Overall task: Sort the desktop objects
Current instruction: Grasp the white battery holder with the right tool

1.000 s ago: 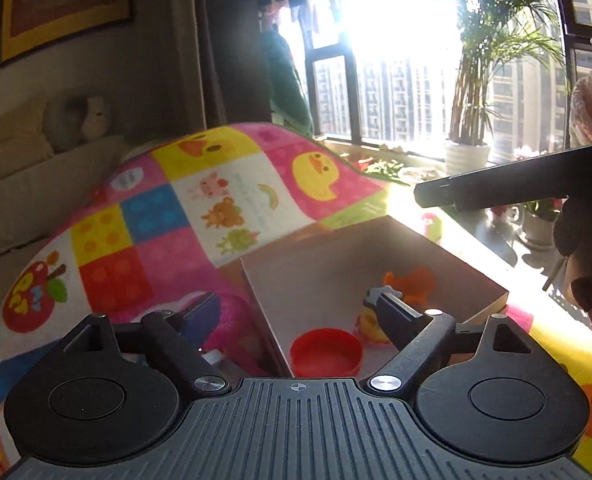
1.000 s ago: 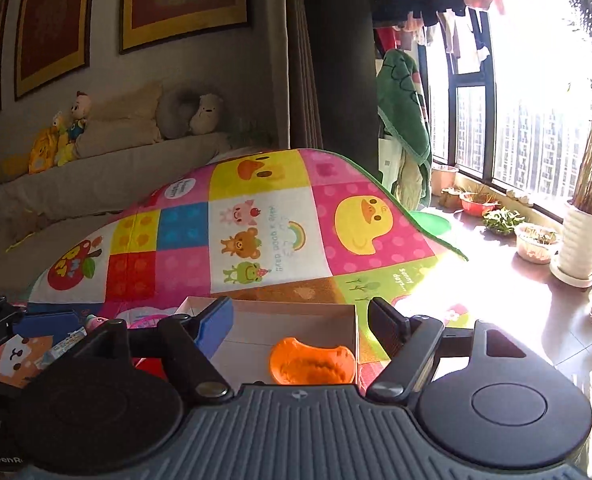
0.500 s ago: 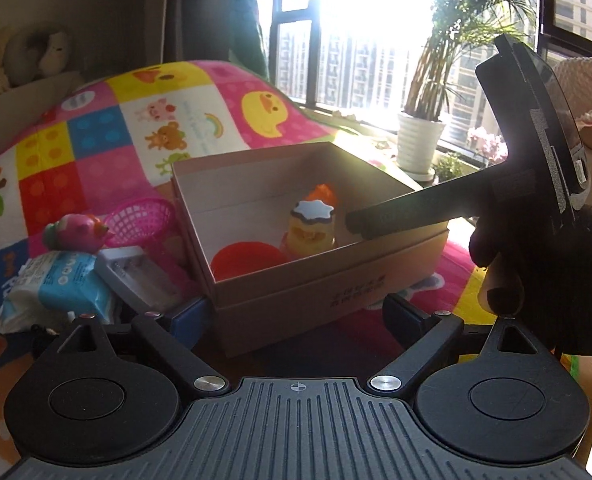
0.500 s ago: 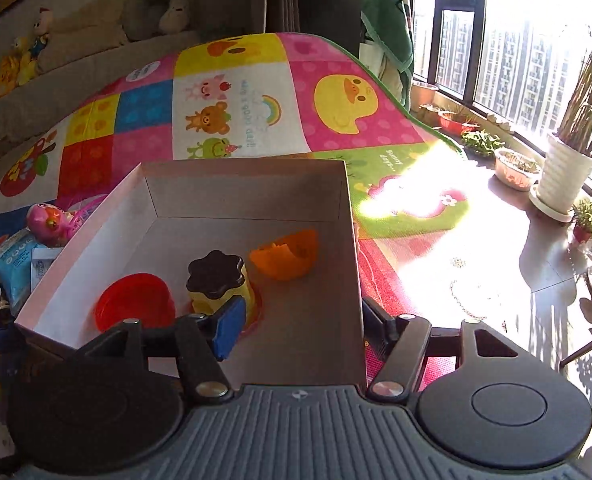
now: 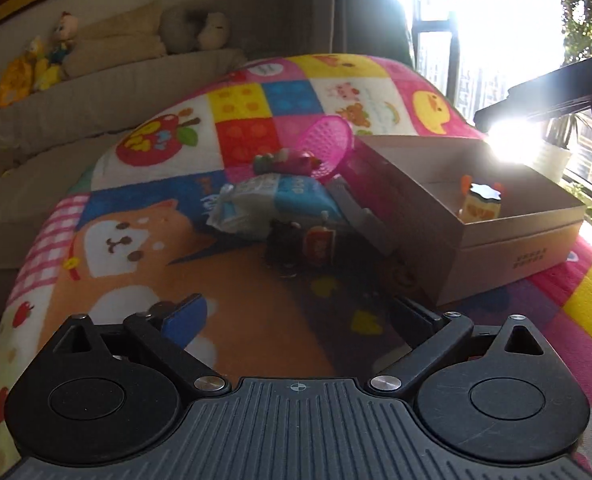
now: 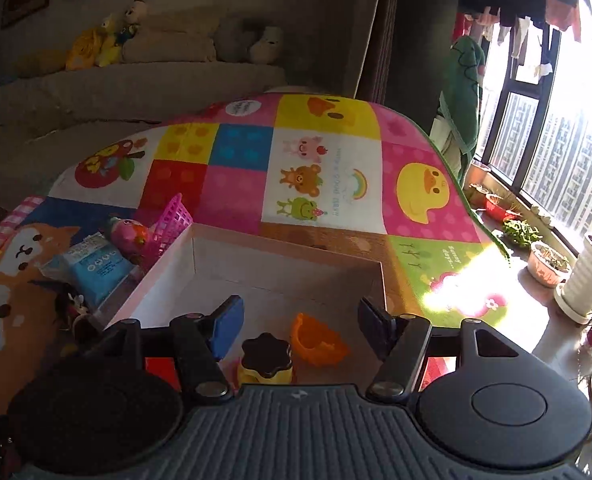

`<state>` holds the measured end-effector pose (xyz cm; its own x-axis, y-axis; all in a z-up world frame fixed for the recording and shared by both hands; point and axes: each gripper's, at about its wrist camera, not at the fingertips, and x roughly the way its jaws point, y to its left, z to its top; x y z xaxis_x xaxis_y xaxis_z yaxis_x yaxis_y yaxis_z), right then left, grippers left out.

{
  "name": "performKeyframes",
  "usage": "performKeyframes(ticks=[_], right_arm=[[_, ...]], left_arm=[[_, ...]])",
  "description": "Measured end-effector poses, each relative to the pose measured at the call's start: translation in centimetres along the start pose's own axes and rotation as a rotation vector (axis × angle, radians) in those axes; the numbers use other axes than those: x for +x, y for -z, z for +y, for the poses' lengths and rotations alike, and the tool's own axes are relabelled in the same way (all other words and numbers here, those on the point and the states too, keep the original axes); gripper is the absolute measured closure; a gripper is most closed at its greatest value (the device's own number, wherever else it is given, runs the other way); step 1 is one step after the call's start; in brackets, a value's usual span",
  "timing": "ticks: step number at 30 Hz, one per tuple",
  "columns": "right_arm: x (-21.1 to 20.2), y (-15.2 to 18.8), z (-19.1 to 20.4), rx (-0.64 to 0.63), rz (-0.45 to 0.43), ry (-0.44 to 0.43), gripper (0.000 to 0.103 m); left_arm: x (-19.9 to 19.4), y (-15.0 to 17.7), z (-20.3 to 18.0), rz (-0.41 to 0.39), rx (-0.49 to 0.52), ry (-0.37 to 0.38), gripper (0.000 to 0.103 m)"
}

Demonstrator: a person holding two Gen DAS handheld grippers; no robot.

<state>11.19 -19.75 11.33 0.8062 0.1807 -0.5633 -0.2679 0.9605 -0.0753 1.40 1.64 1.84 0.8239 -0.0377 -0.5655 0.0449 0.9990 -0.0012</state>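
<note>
The left gripper (image 5: 296,316) hangs low over the colourful play mat (image 5: 136,240), its jaws spread wide with nothing between them; the blue pad (image 5: 186,318) on one finger shows clearly. Ahead of it, toward the middle of the mat, lies a little heap of things not yet sorted: a blue and white wipes packet (image 5: 272,206), a small dark figure (image 5: 282,246) standing just beside a small red-labelled item (image 5: 318,246), a pink toy (image 5: 284,162) beyond the packet, and a pink mesh basket (image 5: 328,146) tipped on its side against the far left corner of the cardboard box (image 5: 512,248). A grey tray-like piece (image 5: 360,216) leans along the box's left wall.

The box sits toward the right side of the mat, open on top. From the right wrist view the right gripper (image 6: 300,322) hovers above the near end of the box (image 6: 280,264), fingers released and wide apart, gripping nothing. Inside the box, near its front wall, stands a yellow jar with a dark flower-shaped lid (image 6: 266,358), an orange cup-like piece (image 6: 318,340) lying just beside it, and something red (image 6: 160,366) partly hidden behind the left finger. The same jar (image 5: 480,204) shows over the box wall in the left view. The wipes packet (image 6: 90,266) and pink toy (image 6: 130,234) lie outside the box, along its left wall
</note>
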Motion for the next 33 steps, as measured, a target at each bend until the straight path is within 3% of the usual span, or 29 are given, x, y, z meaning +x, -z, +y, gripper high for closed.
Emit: performKeyframes(ticks=[2, 4, 5, 7, 13, 16, 20, 26, 29, 33], right_arm=[[1.5, -2.8, 1.5, 0.037, 0.032, -0.092, 0.038], [3.9, -4.9, 3.0, 0.050, 0.074, -0.124, 0.042], [5.2, -5.8, 3.8, 0.045, 0.093, -0.121, 0.054], [8.5, -7.4, 4.9, 0.043, 0.155, -0.114, 0.068], [17.0, -9.8, 7.5, -0.006, 0.226, -0.008, 0.070], [19.2, -9.4, 9.1, -0.028, 0.299, -0.034, 0.080], [17.9, -8.2, 12.0, -0.078, 0.327, -0.109, 0.080], [14.2, -5.4, 15.4, -0.112, 0.471, -0.363, 0.080], [11.3, -5.2, 15.8, -0.170, 0.401, -0.361, 0.080], [8.5, -4.6, 15.6, -0.273, 0.294, -0.217, 0.080]], left_arm=[[0.6, 0.0, 2.0, 0.016, -0.085, -0.025, 0.002], [0.9, 0.2, 3.4, 0.029, -0.159, 0.000, 0.002], [0.9, 0.1, 3.9, 0.027, -0.186, 0.026, 0.002], [0.7, 0.5, 4.6, 0.017, -0.233, 0.054, 0.002], [0.6, 1.0, 5.8, 0.003, -0.319, 0.083, 0.001], [0.5, 1.0, 6.0, -0.002, -0.327, 0.093, 0.001], [0.4, 1.0, 5.9, -0.004, -0.318, 0.100, 0.001], [-0.2, 1.1, 4.5, -0.018, -0.231, 0.126, 0.001], [-0.4, 1.2, 4.0, -0.033, -0.203, 0.130, 0.000], [-0.2, 1.2, 4.4, -0.021, -0.233, 0.129, 0.000]])
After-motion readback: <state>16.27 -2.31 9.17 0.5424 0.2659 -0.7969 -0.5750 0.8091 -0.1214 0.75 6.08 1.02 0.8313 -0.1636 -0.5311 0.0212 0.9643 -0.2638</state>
